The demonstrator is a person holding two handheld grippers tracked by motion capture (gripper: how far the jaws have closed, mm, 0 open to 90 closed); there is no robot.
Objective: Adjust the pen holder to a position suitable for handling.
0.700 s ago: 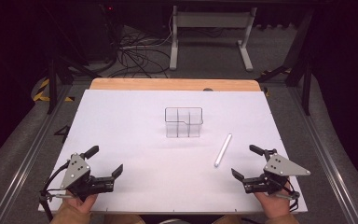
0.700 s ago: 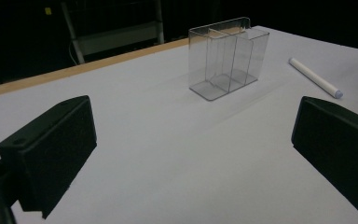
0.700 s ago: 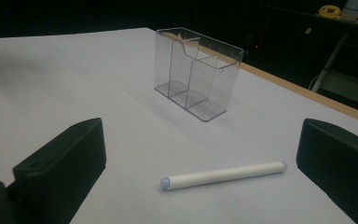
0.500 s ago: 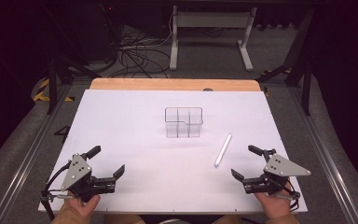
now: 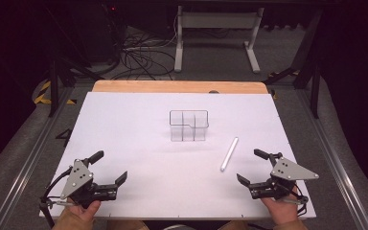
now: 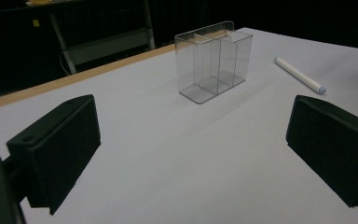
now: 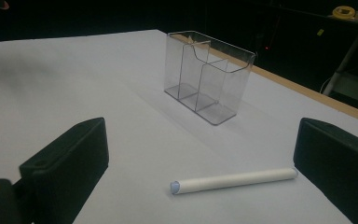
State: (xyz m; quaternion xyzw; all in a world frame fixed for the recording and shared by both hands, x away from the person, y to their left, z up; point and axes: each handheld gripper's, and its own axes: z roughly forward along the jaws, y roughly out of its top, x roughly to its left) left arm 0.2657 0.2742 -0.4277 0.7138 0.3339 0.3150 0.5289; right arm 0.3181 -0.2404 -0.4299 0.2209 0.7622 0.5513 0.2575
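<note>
A clear plastic holder point(image 5: 188, 125) with several compartments stands upright and empty in the middle of the white table point(image 5: 139, 120); it also stands ahead in the left gripper view as the holder point(image 6: 213, 59) and in the right gripper view as the holder point(image 7: 208, 74). A white tube point(image 5: 229, 154) lies flat to its right and nearer me, the tube point(image 7: 233, 180) resting just ahead of my right jaws, the tube point(image 6: 299, 74) far right of my left ones. My left gripper point(image 5: 109, 167) sits open at the near left corner. My right gripper point(image 5: 253, 166) sits open at the near right, with nothing between its jaws.
A wooden strip point(image 5: 177, 86) runs along the table's far edge. Beyond it on the dark floor stand a white frame point(image 5: 215, 28) and loose cables point(image 5: 139, 55). Metal rails point(image 5: 28, 158) flank the table on both sides.
</note>
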